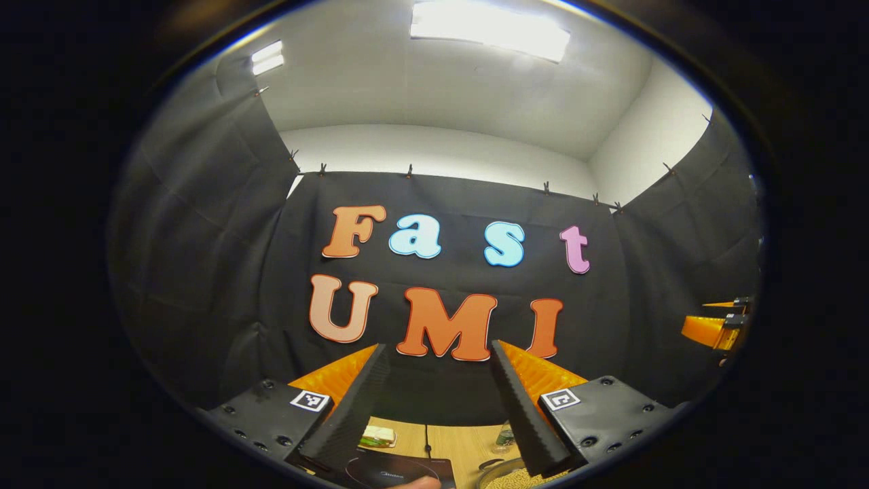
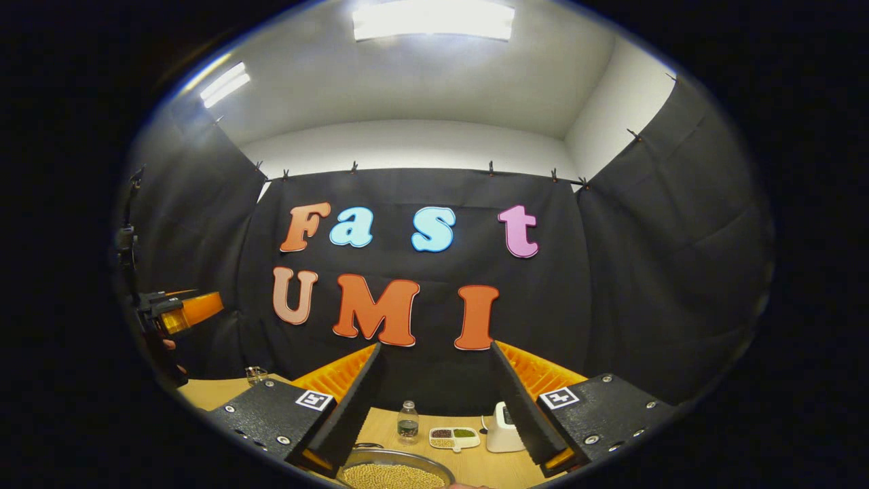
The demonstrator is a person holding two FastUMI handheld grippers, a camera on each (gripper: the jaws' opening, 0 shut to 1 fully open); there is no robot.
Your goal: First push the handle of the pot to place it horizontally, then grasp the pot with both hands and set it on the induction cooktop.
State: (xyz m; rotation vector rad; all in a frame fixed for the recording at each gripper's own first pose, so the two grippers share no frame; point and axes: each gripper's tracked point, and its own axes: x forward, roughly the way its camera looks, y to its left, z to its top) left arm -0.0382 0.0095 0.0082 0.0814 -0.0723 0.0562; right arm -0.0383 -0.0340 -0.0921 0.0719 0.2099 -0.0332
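A metal pot [image 2: 395, 473] full of pale beans sits on the wooden table, at the bottom edge of the right gripper view, just below and between my right gripper's [image 2: 436, 347] open fingers. The pot [image 1: 514, 477] also peeks in beside the right finger in the left gripper view. The black induction cooktop [image 1: 399, 468] lies on the table under my left gripper [image 1: 438, 348], which is open and holds nothing. Both grippers are raised and point at the back wall. The pot's handle is too cut off to make out.
At the back of the table stand a small bottle [image 2: 407, 421], a divided dish of grains [image 2: 453, 438] and a white appliance [image 2: 504, 419]. A green packet [image 1: 377, 437] lies behind the cooktop. Each gripper shows at the other view's side edge: the right gripper [image 1: 718, 330], the left gripper [image 2: 171, 314].
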